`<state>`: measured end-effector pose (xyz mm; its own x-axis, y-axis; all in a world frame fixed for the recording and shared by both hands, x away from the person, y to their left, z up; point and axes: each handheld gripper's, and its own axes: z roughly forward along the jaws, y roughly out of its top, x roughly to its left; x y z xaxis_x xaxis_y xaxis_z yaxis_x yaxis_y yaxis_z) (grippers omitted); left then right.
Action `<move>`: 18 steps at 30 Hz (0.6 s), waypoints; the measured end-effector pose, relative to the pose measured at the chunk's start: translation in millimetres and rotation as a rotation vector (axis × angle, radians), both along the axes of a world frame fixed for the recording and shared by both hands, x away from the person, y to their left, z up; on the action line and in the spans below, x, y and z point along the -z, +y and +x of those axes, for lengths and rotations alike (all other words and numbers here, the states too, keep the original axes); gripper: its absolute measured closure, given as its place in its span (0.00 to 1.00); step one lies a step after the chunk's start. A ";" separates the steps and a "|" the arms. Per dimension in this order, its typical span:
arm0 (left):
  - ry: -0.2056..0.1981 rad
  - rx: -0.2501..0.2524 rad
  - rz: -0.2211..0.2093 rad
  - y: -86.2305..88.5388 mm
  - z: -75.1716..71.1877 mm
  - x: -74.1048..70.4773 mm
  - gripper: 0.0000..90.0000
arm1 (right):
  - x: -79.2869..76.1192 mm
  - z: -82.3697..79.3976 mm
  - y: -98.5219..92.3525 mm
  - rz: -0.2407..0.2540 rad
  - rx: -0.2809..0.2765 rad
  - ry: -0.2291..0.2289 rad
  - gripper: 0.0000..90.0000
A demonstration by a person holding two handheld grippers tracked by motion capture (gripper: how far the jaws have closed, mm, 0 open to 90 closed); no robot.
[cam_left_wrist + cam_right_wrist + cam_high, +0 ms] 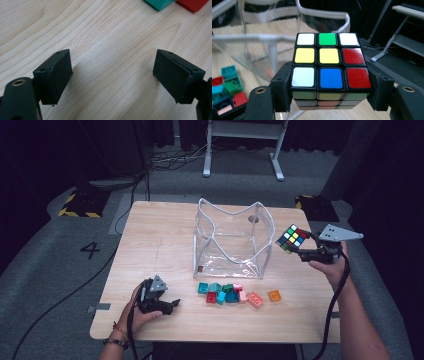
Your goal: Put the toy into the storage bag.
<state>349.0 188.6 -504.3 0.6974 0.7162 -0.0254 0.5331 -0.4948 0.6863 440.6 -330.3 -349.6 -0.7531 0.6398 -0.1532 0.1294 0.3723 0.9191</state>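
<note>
Right claw grips the puzzle cube, lower rows shadowed, perhaps scrambled; left claw gapes empty.

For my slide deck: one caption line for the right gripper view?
Right gripper clamps a puzzle cube beside the clear bag, toy bricks on the table below.

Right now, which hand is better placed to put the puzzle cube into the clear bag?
Right. The right gripper already holds the puzzle cube beside the clear bag, near its open top. The left gripper rests open on the table, farther away.
</note>
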 end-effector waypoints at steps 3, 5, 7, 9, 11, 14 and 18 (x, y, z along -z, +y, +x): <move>-0.001 0.000 0.000 0.0 0.1 0.0 0.18 | -11.7 2.0 2.8 -0.007 0.011 -0.020 0.38; -0.001 0.000 0.000 0.0 0.0 0.1 0.18 | -18.9 3.0 3.9 -0.003 0.015 -0.027 0.38; -0.001 0.000 0.000 0.0 0.1 0.0 0.18 | -25.4 4.8 4.9 -0.003 0.008 -0.032 0.38; -0.001 0.000 0.001 0.0 0.0 0.0 0.18 | -31.5 7.0 7.3 -0.004 0.010 -0.040 0.38; -0.001 0.000 0.000 0.0 0.1 0.1 0.18 | -37.4 9.0 9.9 -0.004 0.001 -0.046 0.38; -0.001 0.000 0.000 0.0 0.1 0.0 0.18 | -44.7 14.3 13.5 0.026 -0.030 -0.049 0.38; -0.001 0.000 0.001 0.0 0.1 0.1 0.18 | -52.7 22.0 21.2 0.030 -0.021 -0.045 0.38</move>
<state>349.1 188.6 -504.4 0.6976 0.7161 -0.0240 0.5320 -0.4953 0.6868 462.6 -309.1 -297.0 -0.7593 0.6287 -0.1681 0.0803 0.3469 0.9345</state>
